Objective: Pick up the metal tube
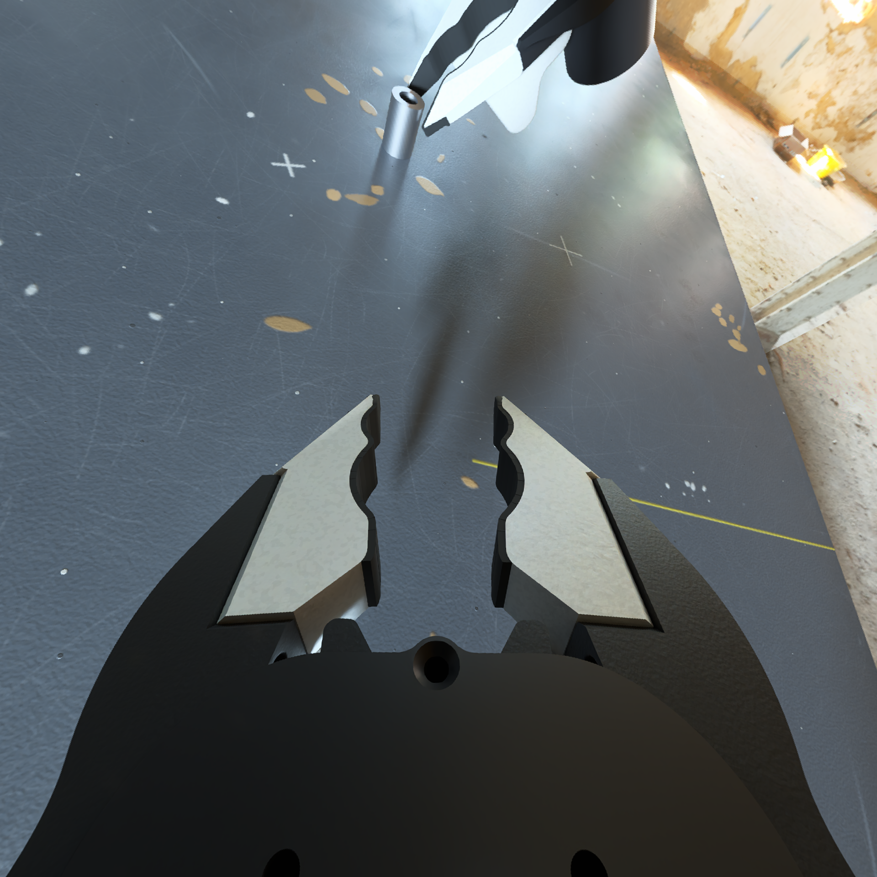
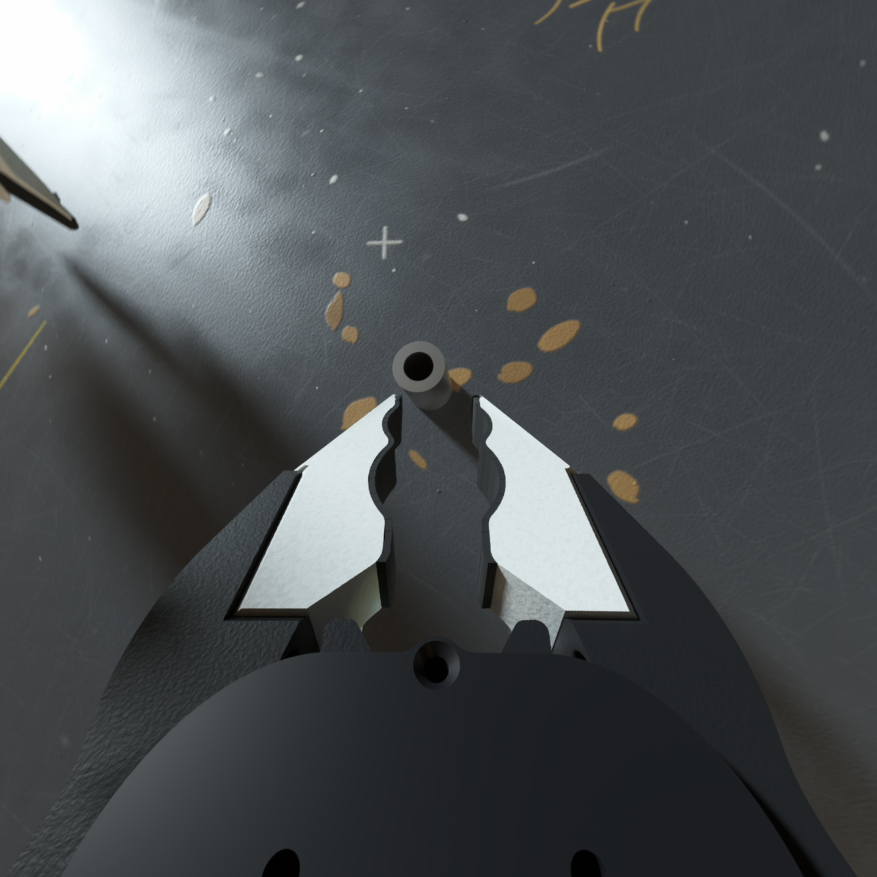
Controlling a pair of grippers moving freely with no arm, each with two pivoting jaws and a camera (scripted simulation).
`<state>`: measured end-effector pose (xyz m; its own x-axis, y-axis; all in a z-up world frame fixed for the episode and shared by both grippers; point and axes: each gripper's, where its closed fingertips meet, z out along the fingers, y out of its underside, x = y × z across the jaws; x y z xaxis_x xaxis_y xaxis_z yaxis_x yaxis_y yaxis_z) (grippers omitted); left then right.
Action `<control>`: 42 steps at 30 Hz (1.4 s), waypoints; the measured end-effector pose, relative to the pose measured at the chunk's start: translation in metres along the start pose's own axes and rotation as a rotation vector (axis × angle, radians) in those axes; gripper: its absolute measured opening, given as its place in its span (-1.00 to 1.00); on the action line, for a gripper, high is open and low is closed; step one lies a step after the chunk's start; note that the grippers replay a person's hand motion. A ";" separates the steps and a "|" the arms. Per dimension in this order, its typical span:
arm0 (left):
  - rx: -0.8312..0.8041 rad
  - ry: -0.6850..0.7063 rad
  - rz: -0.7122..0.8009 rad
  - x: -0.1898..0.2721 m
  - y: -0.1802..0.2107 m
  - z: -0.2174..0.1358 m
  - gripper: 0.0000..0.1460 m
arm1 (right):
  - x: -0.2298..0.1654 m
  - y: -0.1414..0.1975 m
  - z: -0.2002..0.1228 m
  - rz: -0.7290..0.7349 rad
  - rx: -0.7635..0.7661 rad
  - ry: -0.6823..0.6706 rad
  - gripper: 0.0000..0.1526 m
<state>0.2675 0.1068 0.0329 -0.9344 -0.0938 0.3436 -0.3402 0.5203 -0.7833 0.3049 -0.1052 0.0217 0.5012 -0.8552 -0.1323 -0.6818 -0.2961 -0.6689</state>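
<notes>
The metal tube [image 2: 422,377] is a short grey hollow cylinder standing upright on the dark table. My right gripper [image 2: 436,398] is open, with its fingertips just short of the tube and the tube ahead of the gap, a little left of centre. In the left wrist view the tube [image 1: 400,124] stands far ahead, with the right gripper [image 1: 429,111] coming down from above, its fingertips close beside the tube's top. My left gripper [image 1: 436,401] is open and empty, well back from the tube above bare table.
The dark grey table [image 1: 142,284] is scratched and flecked with tan and white paint spots. Its right edge [image 1: 740,303] runs diagonally, with a worn concrete floor beyond. A fingertip of the left gripper [image 2: 42,199] shows at the left edge of the right wrist view.
</notes>
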 end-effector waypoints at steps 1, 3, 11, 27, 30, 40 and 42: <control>-0.002 0.000 -0.001 0.000 0.000 0.000 -0.34 | 0.000 0.000 -0.002 -0.032 -0.004 -0.005 -0.61; -0.010 0.006 -0.005 0.000 0.001 0.001 -0.34 | -0.003 0.000 -0.004 -0.106 -0.010 -0.023 -0.60; -0.016 -0.002 -0.007 0.000 0.002 0.002 -0.34 | -0.005 -0.001 0.013 -0.337 -0.084 -0.068 -0.49; -0.013 0.024 -0.044 -0.001 0.001 0.001 -0.34 | -0.006 -0.007 0.016 -0.355 0.028 -0.113 -0.71; 0.025 0.021 -0.045 -0.001 -0.005 -0.004 -0.35 | -0.006 -0.013 0.010 -0.374 0.050 -0.088 -0.71; 0.141 -0.004 -0.002 0.004 -0.070 -0.032 -0.66 | -0.033 -0.056 -0.025 -0.507 0.151 -0.029 -0.71; 0.137 -0.019 -0.008 0.001 -0.085 -0.029 -0.68 | -0.041 -0.064 -0.029 -0.536 0.166 -0.024 -0.71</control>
<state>0.2981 0.0868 0.1148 -0.9331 -0.1138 0.3411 -0.3574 0.3992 -0.8443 0.3125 -0.0632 0.0916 0.7678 -0.5930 0.2426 -0.2367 -0.6143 -0.7527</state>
